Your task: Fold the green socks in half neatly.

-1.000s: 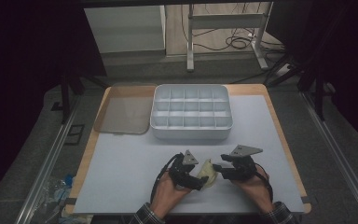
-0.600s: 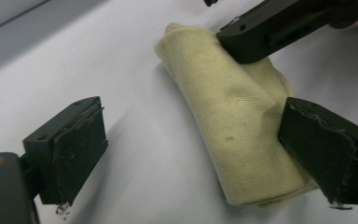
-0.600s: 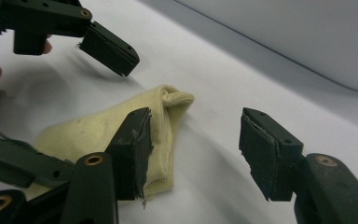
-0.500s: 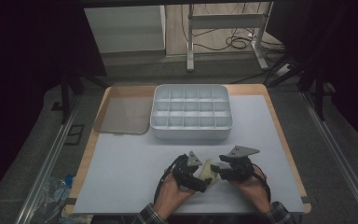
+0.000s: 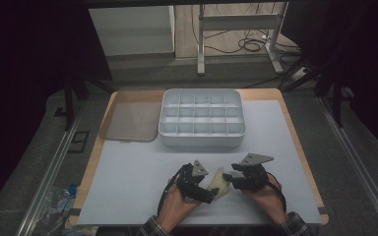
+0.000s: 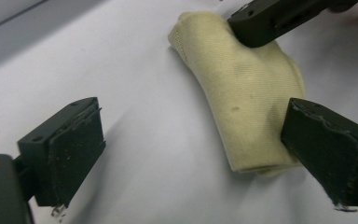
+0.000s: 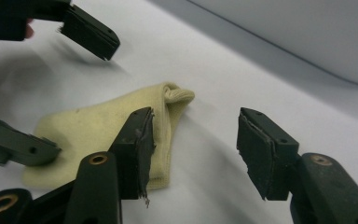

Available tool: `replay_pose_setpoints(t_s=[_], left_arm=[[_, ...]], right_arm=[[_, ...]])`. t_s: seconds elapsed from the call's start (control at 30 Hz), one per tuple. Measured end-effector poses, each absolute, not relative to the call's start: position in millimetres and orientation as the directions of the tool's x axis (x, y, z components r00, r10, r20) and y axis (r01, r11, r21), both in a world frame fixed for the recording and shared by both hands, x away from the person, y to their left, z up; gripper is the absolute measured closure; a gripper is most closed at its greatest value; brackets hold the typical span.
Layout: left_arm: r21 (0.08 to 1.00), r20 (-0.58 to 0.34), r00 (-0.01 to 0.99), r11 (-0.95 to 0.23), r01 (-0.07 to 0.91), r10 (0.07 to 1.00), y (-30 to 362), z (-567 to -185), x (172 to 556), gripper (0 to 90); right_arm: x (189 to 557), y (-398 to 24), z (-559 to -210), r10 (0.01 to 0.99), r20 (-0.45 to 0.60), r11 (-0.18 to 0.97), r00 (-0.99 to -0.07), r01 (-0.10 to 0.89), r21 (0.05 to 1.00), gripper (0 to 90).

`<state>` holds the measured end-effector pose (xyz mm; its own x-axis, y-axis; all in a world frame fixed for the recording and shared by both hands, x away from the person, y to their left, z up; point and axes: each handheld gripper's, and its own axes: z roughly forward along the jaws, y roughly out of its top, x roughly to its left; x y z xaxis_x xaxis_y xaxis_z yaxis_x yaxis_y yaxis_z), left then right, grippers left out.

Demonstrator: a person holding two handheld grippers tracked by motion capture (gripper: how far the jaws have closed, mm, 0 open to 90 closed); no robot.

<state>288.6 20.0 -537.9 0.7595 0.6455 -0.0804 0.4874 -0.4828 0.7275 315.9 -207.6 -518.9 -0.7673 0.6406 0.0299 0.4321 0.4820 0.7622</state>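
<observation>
Pale yellow folded sock lies on the white table mat between two hand-held grippers

The sock (image 5: 217, 183) rests flat near the table's near edge, right of centre. The left gripper (image 6: 205, 154) has just been opening; its jaws stand wide apart, one on bare mat, the other over the sock's end, not clamping it. The right gripper (image 7: 193, 149) is also apart, one jaw resting on the sock, the other on bare mat. Farther back sit a white compartment box (image 5: 202, 119) and, to its left, a translucent lid (image 5: 128, 121). Risk: with nothing gripped, a closing jaw could drag or unfold the loose sock
</observation>
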Motion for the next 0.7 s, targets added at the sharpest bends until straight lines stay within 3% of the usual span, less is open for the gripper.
replay_pose_setpoints(t_s=[0.2, 0.5, 0.7], left_arm=[[0.730, -0.080, 0.756, -0.478, 0.489, 0.650, 17.7, -538.8, 289.8, 3.8], [0.734, -0.098, 0.748, -0.460, 0.499, 0.656, 13.3, -540.9, 288.4, 3.6], [0.737, -0.092, 0.751, -0.463, 0.493, 0.654, 12.2, -539.8, 287.3, 4.2]], right_arm=[[311.9, -201.5, -505.3, 0.619, 0.024, 0.468, -0.785, 0.394, 0.791, 46.8], [320.8, -188.6, -518.5, 0.622, -0.023, 0.524, -0.782, 0.395, 0.755, 49.7], [323.3, -188.2, -522.3, 0.618, 0.010, 0.516, -0.786, 0.415, 0.749, 54.1]])
